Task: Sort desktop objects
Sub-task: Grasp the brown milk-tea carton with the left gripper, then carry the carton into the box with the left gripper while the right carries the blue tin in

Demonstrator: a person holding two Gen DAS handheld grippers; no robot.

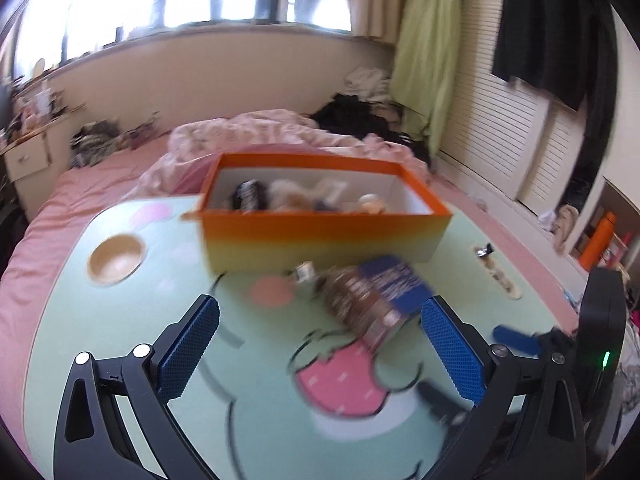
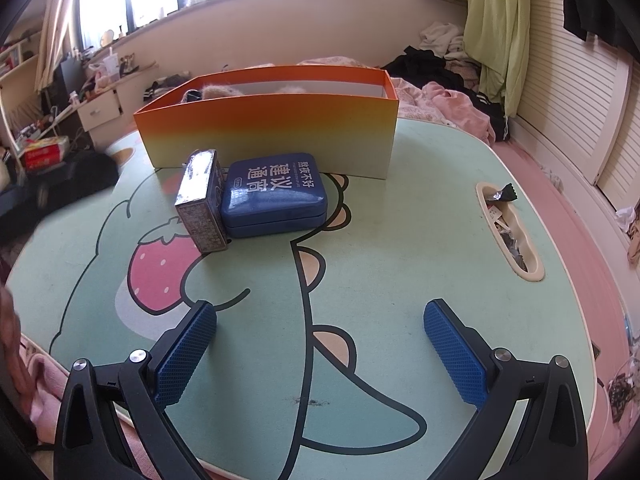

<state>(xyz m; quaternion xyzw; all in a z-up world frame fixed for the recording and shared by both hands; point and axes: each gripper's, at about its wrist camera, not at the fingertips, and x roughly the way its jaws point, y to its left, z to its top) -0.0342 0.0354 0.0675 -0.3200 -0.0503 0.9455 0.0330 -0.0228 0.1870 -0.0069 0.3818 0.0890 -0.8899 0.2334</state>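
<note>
Both grippers, left (image 1: 320, 354) & right (image 2: 320, 354), are hanging spread, empty. Tin (image 2: 274, 196) & carton (image 2: 202, 204) are sitting touching on desk (image 2: 400, 240) before box (image 2: 272, 132). Risk: grabbing one is likely knocking the other over.

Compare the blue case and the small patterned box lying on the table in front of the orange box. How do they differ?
The blue case is wide and flat with rounded corners; the patterned box is narrower, with sharp edges. The blue case is plain blue with white characters on its lid; the patterned box has a busy, shiny print. The blue case lies flat, while the patterned box stands on a long edge, beside it. Both sit on the table outside the orange box, ungripped.
</note>
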